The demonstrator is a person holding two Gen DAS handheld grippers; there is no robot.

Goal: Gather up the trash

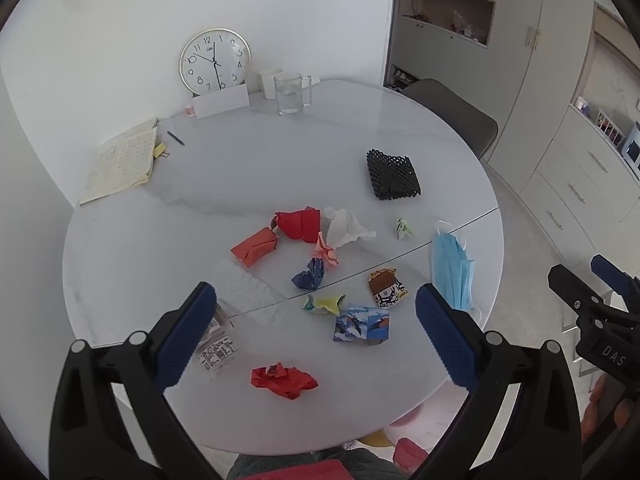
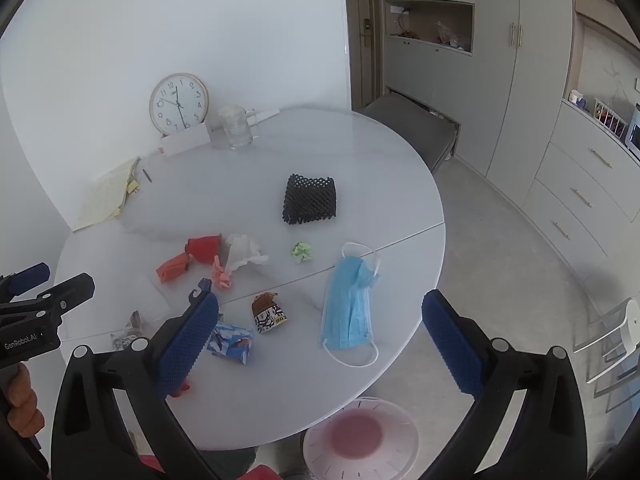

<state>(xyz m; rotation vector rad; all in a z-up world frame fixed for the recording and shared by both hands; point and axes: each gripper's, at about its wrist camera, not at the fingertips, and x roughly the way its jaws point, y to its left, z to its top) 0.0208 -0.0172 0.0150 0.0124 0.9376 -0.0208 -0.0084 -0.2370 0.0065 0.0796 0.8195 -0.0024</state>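
Several scraps of trash lie on the round white table (image 1: pixel 160 240): a crumpled red paper (image 1: pixel 284 381) near the front edge, a blue patterned box (image 1: pixel 362 325), a brown printed wrapper (image 1: pixel 387 287), a blue face mask (image 1: pixel 452 270), a white tissue (image 1: pixel 344 226), red and orange wrappers (image 1: pixel 298 222) and a black foam net (image 1: pixel 393 174). My left gripper (image 1: pixel 312 336) is open and empty above the front of the table. My right gripper (image 2: pixel 320 340) is open and empty, hovering over the mask (image 2: pixel 348 312) and the blue box (image 2: pixel 232 344).
A clock (image 1: pixel 215 60), a glass mug (image 1: pixel 289 94), a notebook (image 1: pixel 120 160) and a pen (image 1: pixel 175 138) are at the table's back. A pink and white bin (image 2: pixel 360 436) stands on the floor below the front edge. A grey chair (image 1: pixel 452 116) is behind the table.
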